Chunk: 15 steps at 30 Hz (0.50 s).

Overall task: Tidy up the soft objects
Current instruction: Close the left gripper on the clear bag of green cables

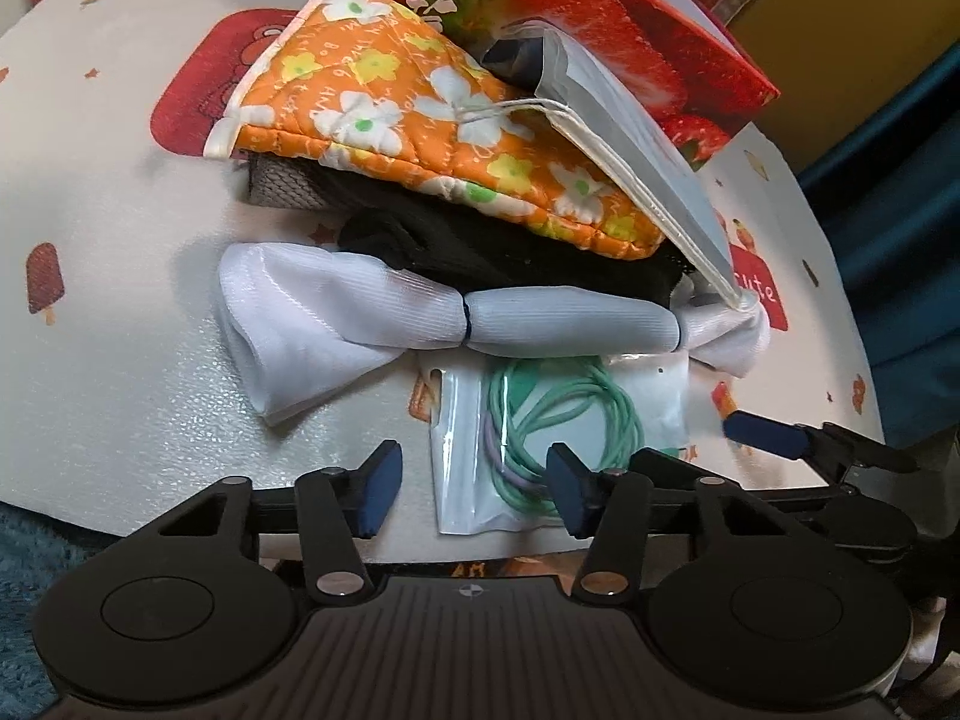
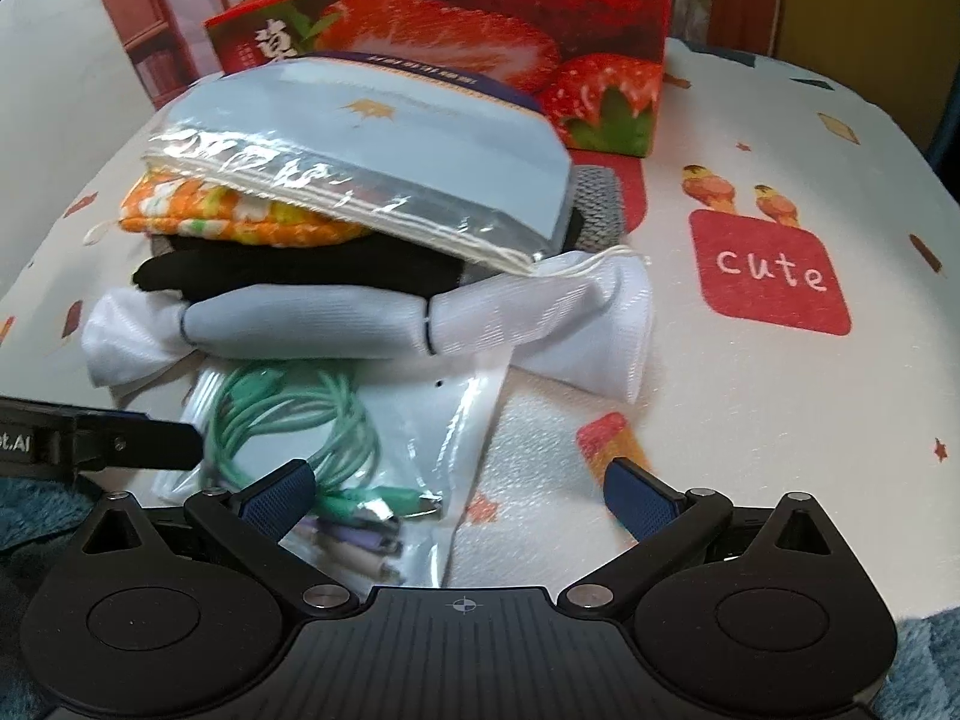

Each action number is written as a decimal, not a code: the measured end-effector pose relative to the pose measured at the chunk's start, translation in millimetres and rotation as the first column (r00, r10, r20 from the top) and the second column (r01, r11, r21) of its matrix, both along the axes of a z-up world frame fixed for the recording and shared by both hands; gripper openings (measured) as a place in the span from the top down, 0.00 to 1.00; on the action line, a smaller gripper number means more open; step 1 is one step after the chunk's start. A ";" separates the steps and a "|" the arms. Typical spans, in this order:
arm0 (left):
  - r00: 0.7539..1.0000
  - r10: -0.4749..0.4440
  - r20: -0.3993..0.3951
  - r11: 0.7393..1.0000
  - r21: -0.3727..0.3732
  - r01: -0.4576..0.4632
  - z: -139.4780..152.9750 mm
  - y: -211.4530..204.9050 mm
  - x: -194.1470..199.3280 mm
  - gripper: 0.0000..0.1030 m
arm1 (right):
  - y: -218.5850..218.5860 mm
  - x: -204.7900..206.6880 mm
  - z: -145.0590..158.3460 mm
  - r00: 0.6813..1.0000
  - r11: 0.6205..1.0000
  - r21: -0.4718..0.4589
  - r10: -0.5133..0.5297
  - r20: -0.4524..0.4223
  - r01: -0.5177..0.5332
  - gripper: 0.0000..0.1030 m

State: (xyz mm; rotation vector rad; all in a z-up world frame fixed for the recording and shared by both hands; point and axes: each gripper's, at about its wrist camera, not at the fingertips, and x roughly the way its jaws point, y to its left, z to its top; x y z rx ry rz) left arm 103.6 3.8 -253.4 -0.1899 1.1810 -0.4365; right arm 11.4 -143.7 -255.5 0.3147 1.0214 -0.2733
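Step in hand: you are at the pickup stage; nothing is lifted yet, and the pile sits on the patterned table cover (image 2: 780, 420) in front of the strawberry box (image 2: 480, 48).
Left gripper (image 1: 474, 489): its jaws stand partly apart, straddling the near end of the clear cable bag (image 1: 540, 420); the pads do not press on it as far as I can tell (the right pad overlaps the bag's edge in the left wrist view, so contact there is uncertain).
Right gripper (image 2: 462, 498): jaws wide apart and empty, hovering over the near right of the same bag, its left finger above the cable plugs.
Cable bag: lies flat on the cover, nearest you, its far end tucked under the white cloth roll (image 1: 420, 306).
Pile: the white roll lies crosswise; behind and on top of it sit a black fabric item (image 1: 480, 252), then the orange flowered pad (image 1: 390, 108), then a flat sealed pouch (image 2: 390, 144) that leans down toward the right.
Box: open-topped, at the far end, touching or just behind the pile (I cannot tell which).
Next move calls for: choose one item, and close firmly on it alone. The bag is slick and pinned under the roll, so draw it toward you gently.
Risk: a quick tug could topple the leaning pouch.
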 end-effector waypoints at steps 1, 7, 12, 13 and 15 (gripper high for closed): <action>1.000 -0.001 0.000 1.000 -0.003 0.001 -0.2 0.1 0.2 0.51 | 1.2 -0.6 1.0 1.000 1.000 0.002 0.007 0.005 -0.007 0.09; 0.998 -0.051 0.039 0.999 0.011 0.050 -1.5 -8.6 3.2 0.56 | 3.8 -0.3 3.5 0.999 0.999 0.023 0.038 0.029 -0.039 0.24; 0.995 -0.074 0.062 0.997 0.023 0.072 -3.4 -15.5 4.4 0.56 | 5.1 -0.3 4.4 0.998 0.998 0.035 0.052 0.039 -0.054 0.32; 0.995 -0.072 0.063 0.997 0.017 0.071 -3.7 -15.0 4.5 0.56 | 5.0 -0.6 4.8 0.998 0.998 0.041 0.054 0.040 -0.055 0.35; 0.995 -0.071 0.063 0.997 0.007 0.070 -4.0 -13.9 5.2 0.56 | 6.0 -1.1 5.5 0.997 0.997 0.055 0.060 0.043 -0.062 0.41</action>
